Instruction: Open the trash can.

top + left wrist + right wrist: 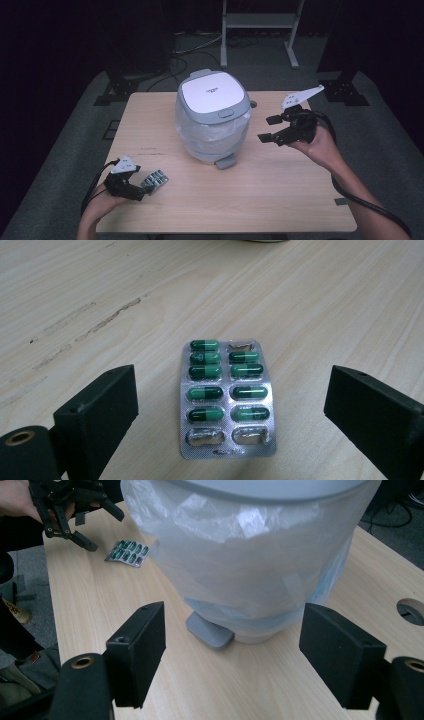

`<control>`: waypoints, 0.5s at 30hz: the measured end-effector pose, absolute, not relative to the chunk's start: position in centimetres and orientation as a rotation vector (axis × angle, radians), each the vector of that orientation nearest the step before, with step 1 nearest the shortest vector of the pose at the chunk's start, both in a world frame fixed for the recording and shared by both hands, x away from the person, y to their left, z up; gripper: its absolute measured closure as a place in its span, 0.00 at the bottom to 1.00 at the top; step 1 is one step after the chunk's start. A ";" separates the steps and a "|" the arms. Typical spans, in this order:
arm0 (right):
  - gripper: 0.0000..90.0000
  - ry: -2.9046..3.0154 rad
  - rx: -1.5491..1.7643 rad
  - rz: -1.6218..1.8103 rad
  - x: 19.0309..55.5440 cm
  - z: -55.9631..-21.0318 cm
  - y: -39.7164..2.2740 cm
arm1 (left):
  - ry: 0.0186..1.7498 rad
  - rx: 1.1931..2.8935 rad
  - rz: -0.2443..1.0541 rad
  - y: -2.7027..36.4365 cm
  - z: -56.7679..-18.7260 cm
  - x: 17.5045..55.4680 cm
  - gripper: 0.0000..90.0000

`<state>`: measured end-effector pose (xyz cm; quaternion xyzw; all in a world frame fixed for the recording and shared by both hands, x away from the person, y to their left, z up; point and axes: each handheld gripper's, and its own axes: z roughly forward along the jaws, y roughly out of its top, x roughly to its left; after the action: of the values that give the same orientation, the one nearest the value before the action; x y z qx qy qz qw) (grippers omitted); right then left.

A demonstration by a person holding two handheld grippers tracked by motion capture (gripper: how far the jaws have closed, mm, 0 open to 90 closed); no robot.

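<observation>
A silver blister pack [227, 397] of green capsules lies flat on the wooden table [280, 195], near the front left [154, 180]. My left gripper [142, 185] is open, its jaws either side of the pack [232, 377] without touching it. A grey pedal bin [212, 117] with a white shut lid and a clear plastic liner stands mid-table. My right gripper [269, 129] hovers open just right of the bin, pointing at its lower wall [250, 555] and foot pedal [210, 630]. The right gripper view also shows the pack [127, 553] and the left gripper [102, 530] farther off.
A round cable hole [253, 104] sits in the table behind the bin's right side. A white metal frame [260, 20], black stand feet [120, 87] and cables stand on the grey floor beyond the far edge. Bare tabletop stretches along the front right.
</observation>
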<state>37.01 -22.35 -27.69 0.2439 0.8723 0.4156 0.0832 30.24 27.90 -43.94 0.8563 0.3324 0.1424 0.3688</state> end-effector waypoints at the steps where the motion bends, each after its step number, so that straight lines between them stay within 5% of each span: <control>1: 0.28 2.608 0.724 1.242 37.0 -27.3 -22.1 | 0.853 2.202 0.369 27.9 -44.0 30.2 0.07; 15: 0.33 2.613 0.665 1.241 37.3 -24.3 -20.2 | 0.854 2.201 0.373 28.1 -43.8 30.1 0.07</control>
<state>37.28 -20.25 -24.29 0.2232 0.8770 0.4165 0.0867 30.12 28.06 -43.80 0.8566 0.3324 0.1453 0.3669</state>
